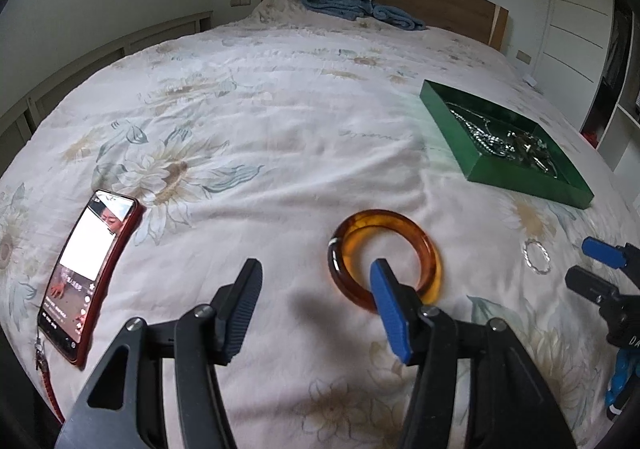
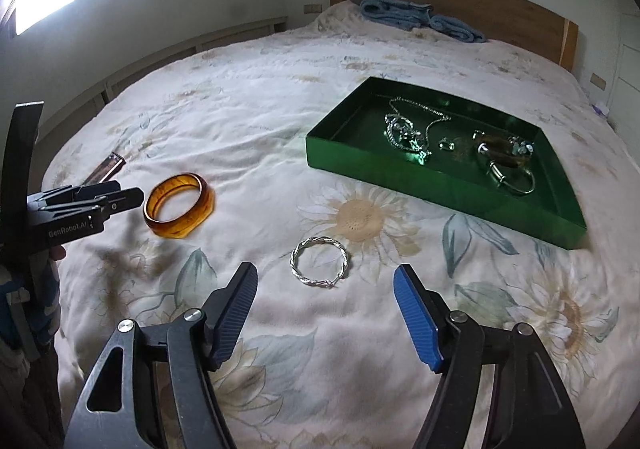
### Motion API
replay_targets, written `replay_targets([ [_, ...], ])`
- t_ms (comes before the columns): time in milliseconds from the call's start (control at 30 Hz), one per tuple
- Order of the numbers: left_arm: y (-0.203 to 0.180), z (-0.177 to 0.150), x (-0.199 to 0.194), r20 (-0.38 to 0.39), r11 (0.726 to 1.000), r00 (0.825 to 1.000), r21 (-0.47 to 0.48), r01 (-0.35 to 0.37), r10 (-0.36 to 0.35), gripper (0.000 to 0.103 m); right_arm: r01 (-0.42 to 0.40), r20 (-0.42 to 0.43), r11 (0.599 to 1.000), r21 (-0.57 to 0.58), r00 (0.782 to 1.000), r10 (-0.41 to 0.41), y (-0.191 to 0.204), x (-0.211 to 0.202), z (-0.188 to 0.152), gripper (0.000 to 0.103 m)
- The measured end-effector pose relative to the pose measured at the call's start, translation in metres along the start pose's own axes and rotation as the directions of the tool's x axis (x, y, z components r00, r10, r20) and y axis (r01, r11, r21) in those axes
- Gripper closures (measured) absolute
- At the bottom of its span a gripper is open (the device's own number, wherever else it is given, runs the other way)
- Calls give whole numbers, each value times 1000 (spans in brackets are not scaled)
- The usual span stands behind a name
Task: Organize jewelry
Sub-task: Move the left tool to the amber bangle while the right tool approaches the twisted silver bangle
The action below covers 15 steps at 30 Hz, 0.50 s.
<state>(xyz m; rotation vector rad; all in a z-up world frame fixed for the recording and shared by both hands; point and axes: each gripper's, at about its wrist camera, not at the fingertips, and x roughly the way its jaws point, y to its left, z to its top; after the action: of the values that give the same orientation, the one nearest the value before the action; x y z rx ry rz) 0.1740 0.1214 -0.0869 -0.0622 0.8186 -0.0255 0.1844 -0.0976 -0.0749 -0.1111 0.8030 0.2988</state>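
Hovering over the flowered bedspread (image 1: 280, 137), I have both claws spread wide and gripping nothing. My left gripper (image 1: 316, 281) points down at the amber bangle (image 1: 386, 255), which lies flat just beyond and to the right of its gap; the blue pad (image 1: 390, 313) overlaps the bangle's near rim in my left view, while the black pad stands well to the left of it, so the ring is off-centre to the right and I judge I must shift right before closing.

My right gripper (image 2: 324, 285) is better lined up: the twisted silver bracelet (image 2: 320, 263) lies flat just ahead of the fingertips, nearly centred between them, not touched. Being round, neither piece has a long axis to match; I would take each by one side of its rim.

Farther off and to the right sits the green tray (image 2: 440, 189), already holding a silver chain necklace (image 2: 412, 129) and other pieces. It is nearer my right claw than my left.

At the far left of my left view lies a phone in a red case (image 1: 90, 277), its screen lit; the small writing there is unreadable. On the left claw's body, seen from the right view, I read "GenRobot.AI".
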Motion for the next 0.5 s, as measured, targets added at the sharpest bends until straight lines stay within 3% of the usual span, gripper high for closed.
replay_targets([
  [500, -3, 9, 34, -43, 1000, 999, -3, -6, 6, 49, -6, -46, 1000, -13, 999, 6, -2, 39, 7, 32],
])
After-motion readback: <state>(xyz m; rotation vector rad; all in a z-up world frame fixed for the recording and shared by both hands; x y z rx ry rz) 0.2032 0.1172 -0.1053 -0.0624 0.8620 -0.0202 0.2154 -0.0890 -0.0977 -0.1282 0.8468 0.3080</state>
